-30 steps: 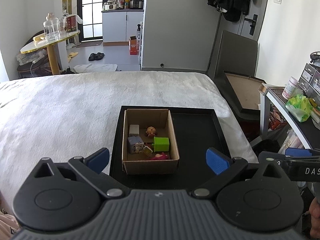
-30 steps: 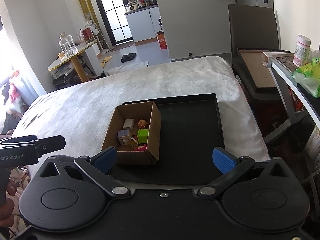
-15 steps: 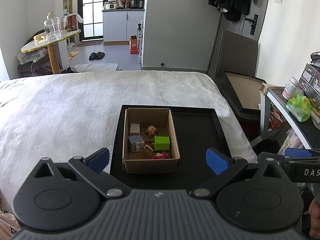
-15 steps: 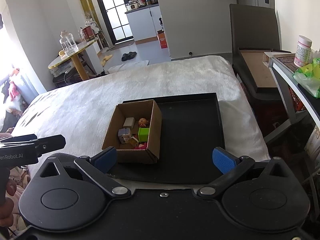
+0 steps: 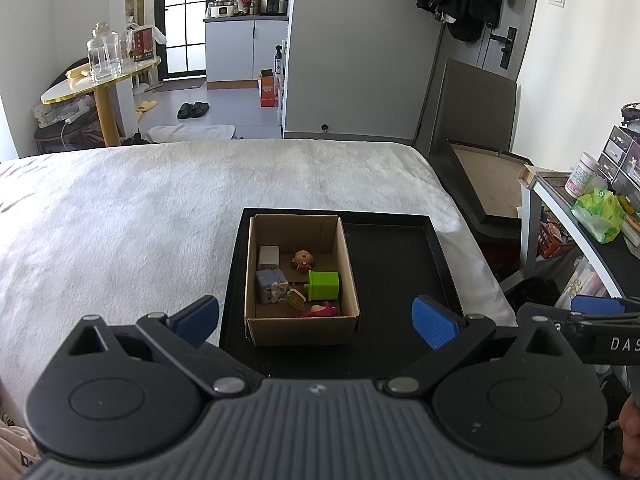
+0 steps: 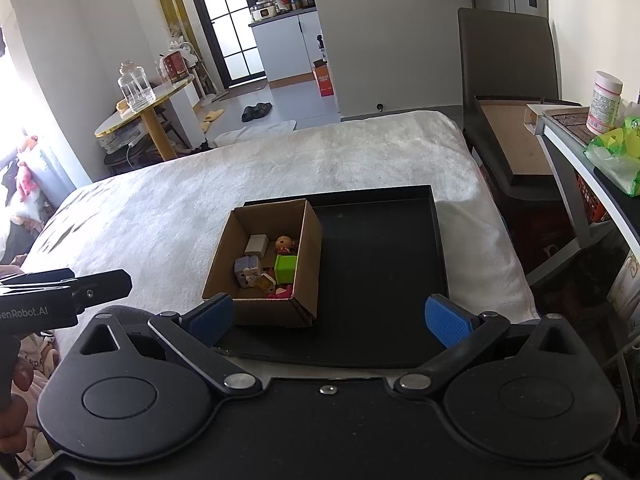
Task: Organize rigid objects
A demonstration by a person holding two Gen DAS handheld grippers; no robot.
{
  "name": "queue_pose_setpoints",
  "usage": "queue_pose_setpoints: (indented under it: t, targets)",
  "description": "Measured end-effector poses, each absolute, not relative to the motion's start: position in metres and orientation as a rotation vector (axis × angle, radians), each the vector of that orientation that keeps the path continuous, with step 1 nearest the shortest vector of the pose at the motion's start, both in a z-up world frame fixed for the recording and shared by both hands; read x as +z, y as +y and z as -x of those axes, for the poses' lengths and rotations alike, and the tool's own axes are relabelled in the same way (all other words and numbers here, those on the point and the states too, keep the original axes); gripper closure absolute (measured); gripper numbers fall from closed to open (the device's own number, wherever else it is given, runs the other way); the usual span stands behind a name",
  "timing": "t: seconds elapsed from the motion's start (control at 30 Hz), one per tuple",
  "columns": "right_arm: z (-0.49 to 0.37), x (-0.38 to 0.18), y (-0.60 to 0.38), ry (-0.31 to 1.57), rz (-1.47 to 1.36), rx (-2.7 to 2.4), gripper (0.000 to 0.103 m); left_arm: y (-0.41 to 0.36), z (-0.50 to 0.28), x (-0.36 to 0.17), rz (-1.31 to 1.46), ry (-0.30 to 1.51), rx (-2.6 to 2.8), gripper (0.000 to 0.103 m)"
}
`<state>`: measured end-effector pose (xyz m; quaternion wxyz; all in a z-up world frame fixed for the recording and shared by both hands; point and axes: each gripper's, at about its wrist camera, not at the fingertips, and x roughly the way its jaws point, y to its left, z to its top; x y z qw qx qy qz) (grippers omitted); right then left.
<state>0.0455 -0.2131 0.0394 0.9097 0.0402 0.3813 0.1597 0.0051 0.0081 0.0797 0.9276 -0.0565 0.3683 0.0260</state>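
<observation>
Both pairs of my jaws stand spread wide with nothing between them: the left gripper (image 5: 316, 316) and the right gripper (image 6: 328, 316) hang above the near edge of the black tray (image 5: 400, 272), well short of anything to grasp. Just beyond them the cardboard box (image 5: 302, 330) sits in the tray's left half, and all the small rigid pieces I can see lie inside it: a green block (image 5: 323, 285), a pale cube (image 5: 268, 257), a bluish-grey cube (image 5: 270, 286), a little figurine (image 5: 303, 260) and a pink piece (image 5: 320, 311) by the near wall. The rest of the tray lies bare, so this could be a packed box or one waiting to be emptied. The risk I judge is crowding: the pieces touch, the box walls are tall, and a wide jaw going in could catch the rim and drag the light box, or nudge a neighbour.
</observation>
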Motion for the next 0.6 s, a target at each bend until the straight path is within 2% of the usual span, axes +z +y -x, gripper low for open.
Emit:
queue_pose_setpoints:
  t: [0.6]
  targets:
    - [-0.0461,0.0386,-0.2166,0.793,-0.078,0.33,0.0,0.0106,-0.0051,0.0771,0.124,0.761,0.056,0.001]
